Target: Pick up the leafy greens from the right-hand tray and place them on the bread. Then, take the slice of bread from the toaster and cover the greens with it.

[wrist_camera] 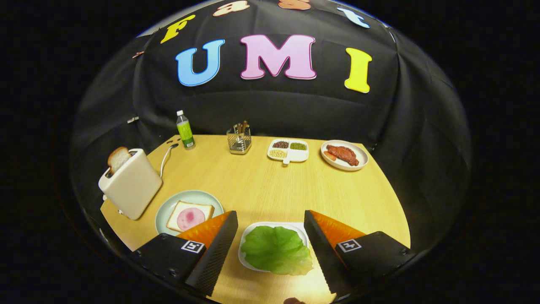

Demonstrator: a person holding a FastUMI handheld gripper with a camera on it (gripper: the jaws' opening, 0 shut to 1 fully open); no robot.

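Overhead, the tongs [270, 249] hang spread wide above the near edge of the desk [261, 181], nothing between the fingers pressed or held. Leafy greens [276, 249] lie flat on a small white tray [244, 249] directly in the gap between the two fingers; neither finger touches leaf or tray as far as I can tell. Gap looks set to straddle the leaf, so a straight descent should bracket it.

At about 10 o'clock from the greens: pale green plate [166, 209] carrying one bread slice [190, 215] topped with a pink round of meat. That is the drop spot, partly hidden behind the left finger.

Further out at 10 o'clock: toaster [130, 183] with the second slice [118, 158] standing up out of its slot, high enough to pinch later. Cord trails behind it.

Far edge, 12 to 1 o'clock: green bottle [184, 131], wire utensil holder [239, 139], divided dish of beans [289, 150], plate with meat [344, 155]. All well apart from the working area.

Judgement: greens not yet picked; the leaf is thin and floppy, so a shallow pinch may slip.
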